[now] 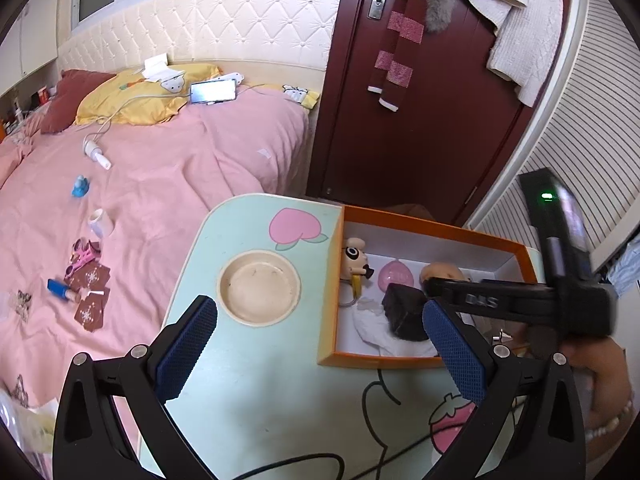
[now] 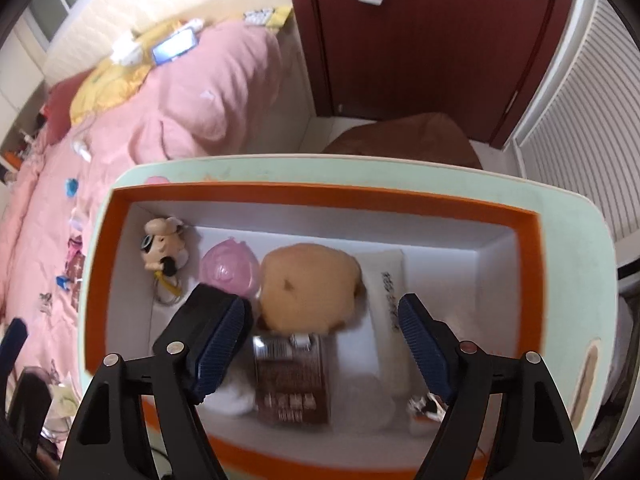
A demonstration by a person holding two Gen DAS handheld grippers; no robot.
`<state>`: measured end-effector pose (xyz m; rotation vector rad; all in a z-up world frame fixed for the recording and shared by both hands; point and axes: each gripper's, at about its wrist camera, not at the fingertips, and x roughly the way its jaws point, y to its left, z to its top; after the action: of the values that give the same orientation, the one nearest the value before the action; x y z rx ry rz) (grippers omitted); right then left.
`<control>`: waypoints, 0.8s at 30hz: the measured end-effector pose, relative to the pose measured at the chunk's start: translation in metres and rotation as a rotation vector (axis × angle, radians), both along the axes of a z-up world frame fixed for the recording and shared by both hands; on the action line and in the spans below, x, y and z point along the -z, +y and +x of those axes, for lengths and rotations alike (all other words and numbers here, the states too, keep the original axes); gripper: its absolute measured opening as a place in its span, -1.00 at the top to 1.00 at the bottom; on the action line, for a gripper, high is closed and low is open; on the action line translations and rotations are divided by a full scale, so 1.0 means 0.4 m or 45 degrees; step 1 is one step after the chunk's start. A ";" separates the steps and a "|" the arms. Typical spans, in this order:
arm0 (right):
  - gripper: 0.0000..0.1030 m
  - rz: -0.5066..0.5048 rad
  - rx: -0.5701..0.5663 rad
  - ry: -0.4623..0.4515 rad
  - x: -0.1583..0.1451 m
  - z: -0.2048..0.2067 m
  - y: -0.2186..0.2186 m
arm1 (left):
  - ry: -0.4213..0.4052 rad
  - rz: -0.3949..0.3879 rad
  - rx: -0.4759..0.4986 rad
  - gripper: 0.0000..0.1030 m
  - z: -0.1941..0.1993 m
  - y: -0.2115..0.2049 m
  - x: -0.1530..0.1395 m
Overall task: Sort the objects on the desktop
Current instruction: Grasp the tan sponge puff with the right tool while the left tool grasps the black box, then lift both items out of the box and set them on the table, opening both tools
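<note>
An orange-rimmed white box (image 2: pixel 320 194) stands on the mint-green table (image 1: pixel 256 380). Inside it lie a cartoon keychain figure (image 2: pixel 162 246), a pink round piece (image 2: pixel 228 268), a tan plush toy (image 2: pixel 308 284), a brown packet (image 2: pixel 292 380) and a white carton (image 2: pixel 384 292). My right gripper (image 2: pixel 320 320) hangs open, pointing steeply down over the box, with the plush and packet beneath its jaws and nothing gripped. My left gripper (image 1: pixel 320 332) is open and empty over the table, left of the box (image 1: pixel 432 226). The right gripper (image 1: pixel 430 286) reaches into the left wrist view from the right.
A round cream cup recess (image 1: pixel 259 286) is set into the table. The pink bed (image 1: pixel 160 184) to the left carries a blue toy (image 1: pixel 80 186), a white tape roll (image 1: pixel 100 222), brown cards (image 1: pixel 92 288) and a phone (image 1: pixel 212 91). A dark red door (image 1: pixel 420 120) stands behind.
</note>
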<state>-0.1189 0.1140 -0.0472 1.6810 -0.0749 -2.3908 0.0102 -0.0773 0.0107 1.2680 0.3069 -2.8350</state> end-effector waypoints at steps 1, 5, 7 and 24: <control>-0.49 0.016 -0.010 0.003 0.005 -0.007 -0.006 | 0.002 0.002 0.004 -0.99 -0.002 0.001 0.001; 0.11 0.179 -0.119 0.089 0.008 -0.013 -0.033 | -0.002 0.009 0.042 -0.99 -0.019 0.020 0.000; 0.14 0.141 -0.141 0.101 0.008 -0.005 -0.022 | -0.009 0.010 0.088 -0.89 -0.034 0.041 -0.003; 0.14 -0.134 0.072 0.259 -0.101 0.101 0.226 | -0.379 -0.142 0.383 -0.59 -0.205 0.271 0.124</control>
<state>-0.0786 0.2044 -0.0066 1.4003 -0.2134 -2.5374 -0.0716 0.0309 -0.0389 1.8154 -0.0542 -2.7771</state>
